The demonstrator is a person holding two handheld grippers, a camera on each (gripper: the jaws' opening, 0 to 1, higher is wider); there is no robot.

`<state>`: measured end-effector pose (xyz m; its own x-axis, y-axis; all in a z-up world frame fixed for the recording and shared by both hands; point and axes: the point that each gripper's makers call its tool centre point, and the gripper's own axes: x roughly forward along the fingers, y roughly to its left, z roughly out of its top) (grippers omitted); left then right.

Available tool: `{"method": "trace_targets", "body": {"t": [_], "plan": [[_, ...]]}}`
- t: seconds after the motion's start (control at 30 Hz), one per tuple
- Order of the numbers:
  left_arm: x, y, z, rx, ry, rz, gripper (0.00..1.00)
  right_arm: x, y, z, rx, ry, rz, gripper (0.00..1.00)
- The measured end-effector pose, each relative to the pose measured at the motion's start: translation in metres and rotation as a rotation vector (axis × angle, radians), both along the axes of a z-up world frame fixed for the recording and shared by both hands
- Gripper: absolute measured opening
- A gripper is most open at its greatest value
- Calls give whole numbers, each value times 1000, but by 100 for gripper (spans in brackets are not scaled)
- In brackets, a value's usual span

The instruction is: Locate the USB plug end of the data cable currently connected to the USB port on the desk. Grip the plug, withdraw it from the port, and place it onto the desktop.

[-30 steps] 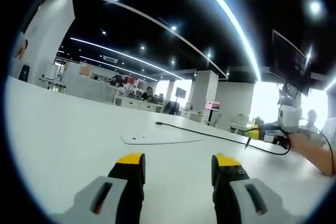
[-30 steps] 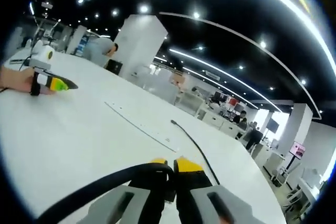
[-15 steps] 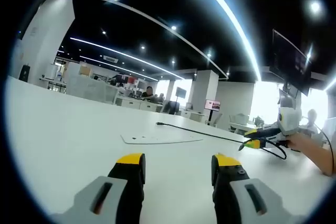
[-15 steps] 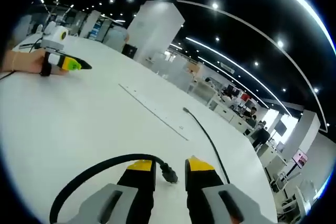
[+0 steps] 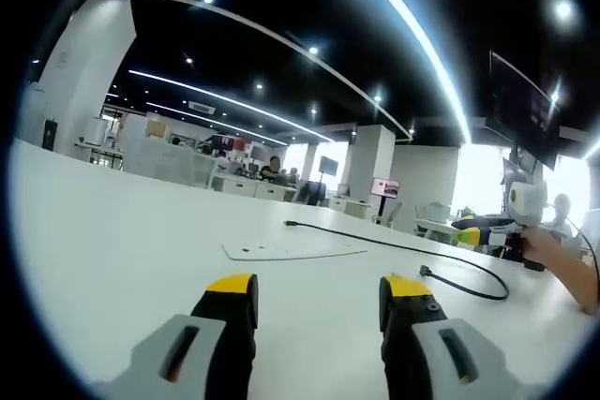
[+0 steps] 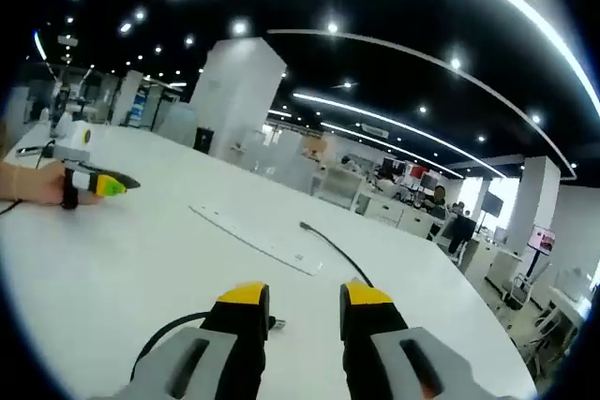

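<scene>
Plug out, lying on desk at 6 o'clock between open right claw tips. Cable thin, light, floppy. Best held by hard plug. Left claw open, empty.

One cable, one plate, two grippers on one white desk

A single black data cable lies on the desk, with one plug end showing near the right gripper. One flat white port plate sits flush in the desktop (its ports too small to count). Two grippers, left gripper included, each with two yellow-tipped jaws. Perhaps three or four people stand far behind.
</scene>
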<state>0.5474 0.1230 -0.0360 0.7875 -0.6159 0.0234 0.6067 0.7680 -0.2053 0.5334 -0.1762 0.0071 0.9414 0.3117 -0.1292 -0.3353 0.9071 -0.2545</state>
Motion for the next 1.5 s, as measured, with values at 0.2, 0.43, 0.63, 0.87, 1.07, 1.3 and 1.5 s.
{"method": "trace_targets", "body": {"t": [0.2,0.43,0.63,0.87,1.07,1.3,1.5], "plan": [[-4,8,6,48,5,34,53,-6,3,30,199,-46,-43,43],[-16,27,33,68,-8,92,53,-23,11,50,338,-53,-86,51],[-41,38,64,113,-65,120,55,-50,18,58,298,-83,-141,51],[-75,50,98,126,-138,145,56,-86,21,71,319,-144,-153,54],[-111,70,117,120,-169,195,56,-120,18,83,361,-218,-175,57],[-147,92,129,137,-225,260,57,-151,8,95,371,-297,-225,57],[-167,116,120,138,-203,329,60,-176,0,100,385,-355,-278,57]]}}
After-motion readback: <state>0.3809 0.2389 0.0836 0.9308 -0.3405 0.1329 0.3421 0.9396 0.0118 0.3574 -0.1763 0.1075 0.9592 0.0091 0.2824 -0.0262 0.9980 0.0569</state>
